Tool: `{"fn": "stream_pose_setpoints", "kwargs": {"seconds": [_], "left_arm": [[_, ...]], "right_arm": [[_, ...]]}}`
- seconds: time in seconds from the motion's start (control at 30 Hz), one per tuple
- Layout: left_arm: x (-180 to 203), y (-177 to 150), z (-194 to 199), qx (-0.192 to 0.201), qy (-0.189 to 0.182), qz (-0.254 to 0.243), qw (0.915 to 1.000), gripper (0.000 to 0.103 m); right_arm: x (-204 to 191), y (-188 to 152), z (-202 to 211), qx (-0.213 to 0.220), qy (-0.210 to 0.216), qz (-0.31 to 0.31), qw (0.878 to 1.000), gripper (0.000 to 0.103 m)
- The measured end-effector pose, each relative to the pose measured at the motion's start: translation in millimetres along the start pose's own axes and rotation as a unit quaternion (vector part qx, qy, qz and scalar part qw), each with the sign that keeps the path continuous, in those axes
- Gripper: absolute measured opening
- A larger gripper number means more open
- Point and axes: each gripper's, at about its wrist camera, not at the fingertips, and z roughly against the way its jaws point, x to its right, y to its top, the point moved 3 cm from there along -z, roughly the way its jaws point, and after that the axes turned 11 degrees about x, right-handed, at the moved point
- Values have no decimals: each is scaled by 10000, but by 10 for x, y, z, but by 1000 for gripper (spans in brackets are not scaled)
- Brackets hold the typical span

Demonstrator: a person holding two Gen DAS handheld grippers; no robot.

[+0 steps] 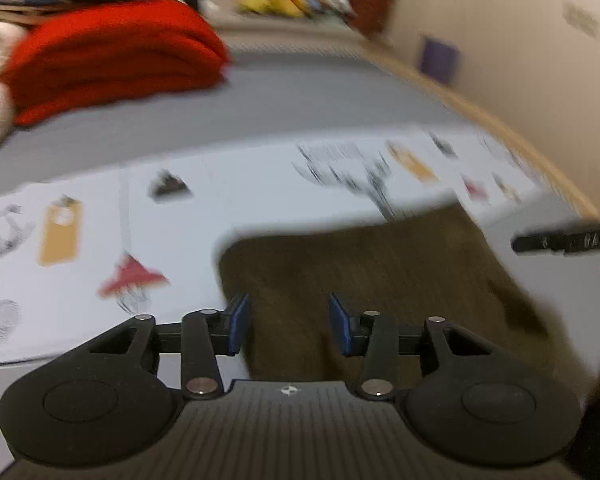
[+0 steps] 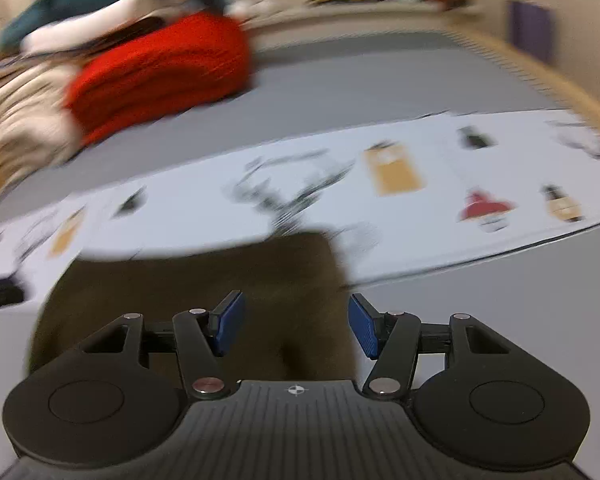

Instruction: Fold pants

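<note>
Two views, both smeared with blur.

Began with the left wrist view. Found the left hand-held gripper [image 1: 287,308] spread, its blue pads [image 1: 238,320] apart and pinching nothing. Saw it angled down over the brown pants [image 1: 380,272], with cloth showing through the gap but not pressed by either pad. Judged that pose as free of the garment, either ready to take a new edge or standing off it. Found the pants on a white printed sheet [image 1: 220,200] laid across a grey surface [image 1: 300,100], kept well apart from a folded red knit [image 1: 112,60] at the far left, probably so the fold had room. Read the pants as a compact block with a rounded far corner and a straight far edge, apparently doubled over at least once. Could not make out seams or waistband.

Turned to the right wrist view. Found the right hand-held gripper [image 2: 295,304] spread wider, pads [image 2: 364,328] clear of the cloth, holding nothing. Saw the pants [image 2: 200,280] below and to its left on the printed sheet [image 2: 204,208], dull olive-brown, soft and matte, far edge fairly even, one corner standing a little proud. Guessed a flattening pass or another fold remained.
</note>
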Motion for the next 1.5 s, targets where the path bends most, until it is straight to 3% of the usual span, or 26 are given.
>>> {"fn": "stream_pose_setpoints", "kwargs": {"seconds": [0.07, 0.13, 0.2, 0.27, 0.33, 0.4, 0.47, 0.57, 0.67, 0.77, 0.83, 0.9, 1.0, 1.07, 1.13, 1.2, 1.3, 1.4, 1.5], "left_arm": [[45, -289, -176, -554, 215, -401, 9974, 39], [72, -355, -176, -543, 373, -492, 9966, 39], [115, -269, -71, -556, 454, -396, 9966, 37], [171, -191, 102, -425, 410, -376, 9975, 36], [222, -162, 219, -376, 239, -383, 9983, 36], [257, -290, 191, -658, 48, -448, 9968, 36], [311, -556, 59, -1192, 13, -710, 9903, 37], [455, -636, 112, -1103, 190, -1255, 9858, 37], [490, -542, 266, -1104, 334, -1104, 9872, 39], [516, -380, 545, -878, 632, -828, 9907, 58], [550, -255, 795, -554, 794, -548, 9938, 80], [650, -181, 1116, -86, 927, -375, 9950, 88], [853, -203, 1498, 389, 1238, -292, 9911, 100], [967, -291, 1686, 639, 1398, -31, 9881, 102], [1070, -397, 1764, 813, 1206, 295, 9889, 102], [1146, -562, 1800, 1090, 1067, 484, 9871, 102], [1233, -608, 1606, 816, 1250, 294, 9884, 102], [1170, -580, 1430, 981, 1347, 310, 9855, 102], [1029, -621, 1208, 620, 1481, 433, 9861, 102]], "right_arm": [[-85, -159, 26, -464, 422, 255, 9977, 60], [-149, -374, -12, -1061, 527, 720, 9903, 60], [-186, -568, -48, -1498, 322, 1313, 9794, 60], [-247, -593, 16, -1421, 323, 1638, 9757, 59], [-259, -538, 89, -1309, 503, 1397, 9802, 59], [-278, -538, 113, -1292, 536, 1376, 9806, 59], [-314, -651, 68, -1536, 485, 1666, 9728, 60], [-370, -814, 34, -1846, 489, 2090, 9591, 60], [-400, -718, 94, -1761, 265, 2032, 9628, 59], [-447, -544, 300, -1327, 106, 1780, 9750, 59], [-511, -366, 544, -772, 58, 1392, 9872, 62], [-540, -232, 802, -251, 44, 902, 9956, 78], [-567, -164, 1211, 394, 143, 199, 9989, 92], [-573, -243, 1430, 742, 107, -10, 9972, 97], [-564, -417, 1526, 999, -46, -7, 9950, 99], [-526, -604, 1566, 961, -220, -99, 9951, 99], [-591, -696, 1574, 898, -94, -106, 9959, 98], [-712, -767, 1466, 707, -428, 553, 9950, 98], [-672, -797, 1341, 445, -599, 500, 9960, 98]]}}
